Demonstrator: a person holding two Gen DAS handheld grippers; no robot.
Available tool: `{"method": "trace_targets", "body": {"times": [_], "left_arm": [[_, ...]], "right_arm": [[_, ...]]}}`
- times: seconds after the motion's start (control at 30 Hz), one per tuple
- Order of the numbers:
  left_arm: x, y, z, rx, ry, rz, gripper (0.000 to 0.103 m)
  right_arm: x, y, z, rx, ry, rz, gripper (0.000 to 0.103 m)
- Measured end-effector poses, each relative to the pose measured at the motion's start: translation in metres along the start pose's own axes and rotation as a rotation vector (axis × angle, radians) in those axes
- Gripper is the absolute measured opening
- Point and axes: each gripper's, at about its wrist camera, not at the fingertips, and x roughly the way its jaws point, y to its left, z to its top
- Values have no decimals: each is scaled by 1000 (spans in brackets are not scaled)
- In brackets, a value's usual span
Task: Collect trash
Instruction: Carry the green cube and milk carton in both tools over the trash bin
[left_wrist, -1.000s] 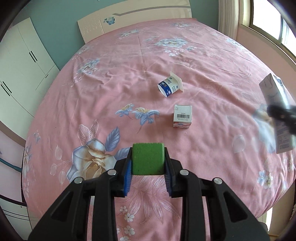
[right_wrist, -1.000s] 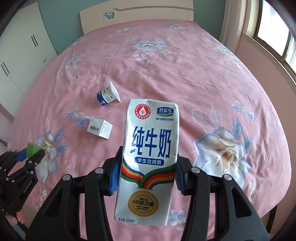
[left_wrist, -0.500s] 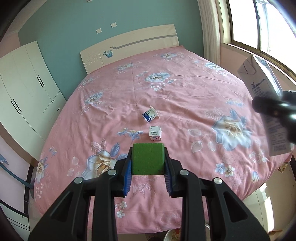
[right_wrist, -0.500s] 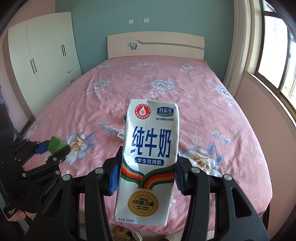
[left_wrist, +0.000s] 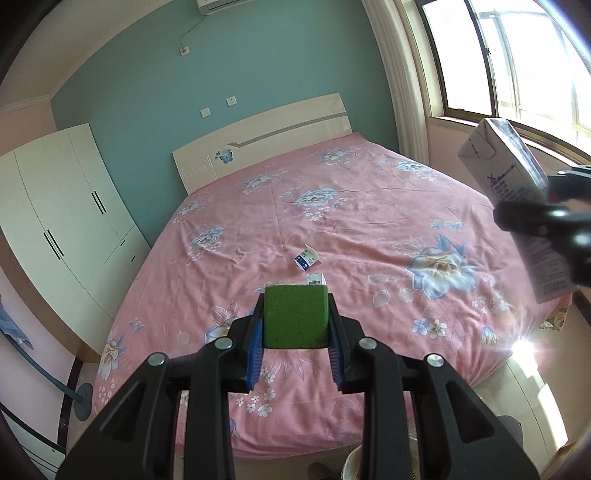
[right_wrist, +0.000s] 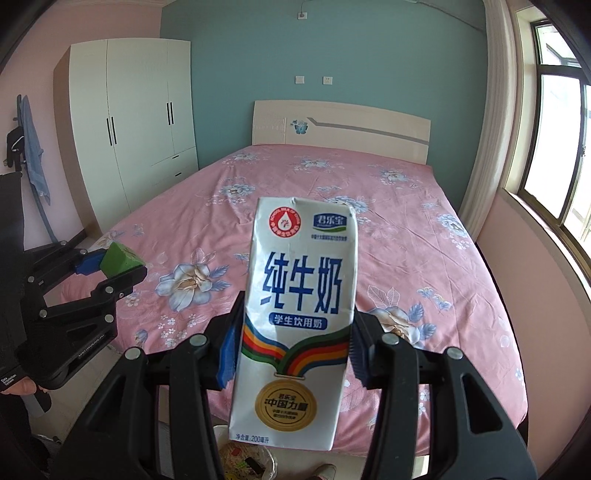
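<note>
The right gripper (right_wrist: 293, 354) is clamped on a white milk carton (right_wrist: 295, 317), its blue pads pressed against the carton's lower half so the box stands upright between the jaws, held in the air off the foot of the bed (right_wrist: 424, 258). The left gripper (left_wrist: 295, 332) is likewise closed, on a green block (left_wrist: 296, 316), and hangs near the bed's foot on the other side. Below the carton a bin (right_wrist: 245, 458) with litter in it shows at the frame's bottom edge; the step in hand looks to be dropping both items there, so each gripper should be brought right over the bin's mouth and lowered before opening, 1 at a time, lest the tall carton tip and miss. 2 pieces of trash are left on the bed: a small cup (left_wrist: 306, 257) lying on its side and a little box (left_wrist: 316, 278) just beside it. Compared with 1 s ago, both grippers have pulled back from above the bed, so the whole room now shows.
</note>
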Motion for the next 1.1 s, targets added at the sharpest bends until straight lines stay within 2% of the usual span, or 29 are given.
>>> {"method": "trace_targets", "body": {"times": [0.2, 0.53, 0.7, 0.93, 1.1], "left_arm": [[-6, -4, -36, 28, 42, -29, 32], [2, -18, -102, 84, 121, -89, 32], [14, -21, -135, 66, 170, -117, 32], [43, -35, -191, 36, 298, -213, 32], [63, -49, -228, 26, 369, -269, 32]], "right_arm": [[-9, 13, -35, -51, 11, 44, 50], [3, 35, -101, -109, 98, 114, 50], [12, 42, -133, -117, 148, 157, 50], [35, 47, -180, -119, 234, 194, 50], [69, 53, -222, -111, 331, 219, 50]]}}
